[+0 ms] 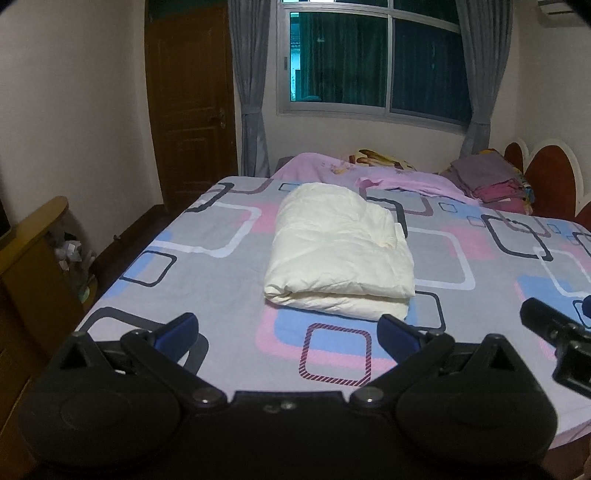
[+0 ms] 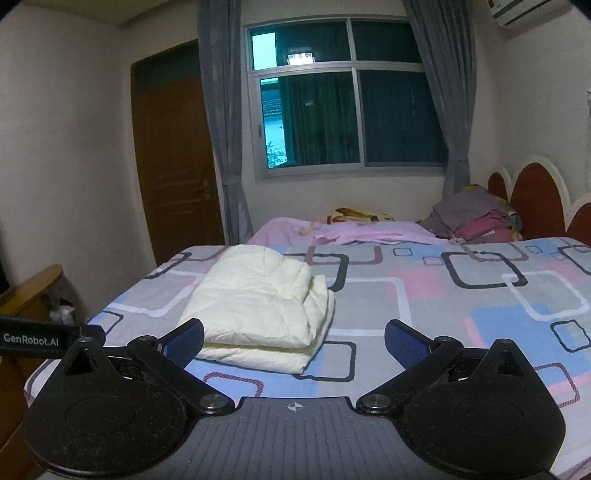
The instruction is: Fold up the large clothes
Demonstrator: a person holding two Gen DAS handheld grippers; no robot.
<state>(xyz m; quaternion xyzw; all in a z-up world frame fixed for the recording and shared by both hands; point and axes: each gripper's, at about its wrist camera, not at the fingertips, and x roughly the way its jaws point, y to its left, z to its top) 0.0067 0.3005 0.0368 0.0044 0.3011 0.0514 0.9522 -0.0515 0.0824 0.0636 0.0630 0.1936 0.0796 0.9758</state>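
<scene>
1. While both grippers hung above the near edge of the bed (image 1: pixel 221 266), a wooden cabinet (image 1: pixel 33 251) stood at the far left beside the mattress, with crumpled bits of clutter (image 1: pixel 70 251) on the floor between the two.
2. Behind that, a brown door (image 1: pixel 192 107) was set in the left wall, and grey curtains (image 1: pixel 251 92) framed a dark window (image 1: pixel 369 62) on the back wall.
3. The left gripper (image 1: pixel 288 328) had its blue-padded fingers (image 1: pixel 177 330) spread wide apart, holding nothing and touching no cloth; they hovered over the patterned sheet (image 1: pixel 184 236), which was printed with rounded squares in grey, pink and blue.
4. The cream garment (image 1: pixel 340 254) lay folded into a thick rectangular bundle near the middle of the bed, its folded edge facing the grippers and just beyond the left gripper's right fingertip.
5. In the right wrist view the same garment (image 2: pixel 258 314) sat left of centre, its near left corner partly hidden behind the left blue pad (image 2: pixel 184 343).
6. The right gripper (image 2: pixel 295 341) was likewise spread wide and empty, above the sheet and apart from the bundle.
7. Farther back, a pink blanket (image 1: pixel 388 173) lay rumpled across the far side of the bed.
8. At the right, a stack of folded clothes (image 1: pixel 487 177) rested by the red scalloped headboard (image 1: pixel 546 173).
9. An air conditioner (image 2: pixel 528 11) was mounted high in the right corner.
</scene>
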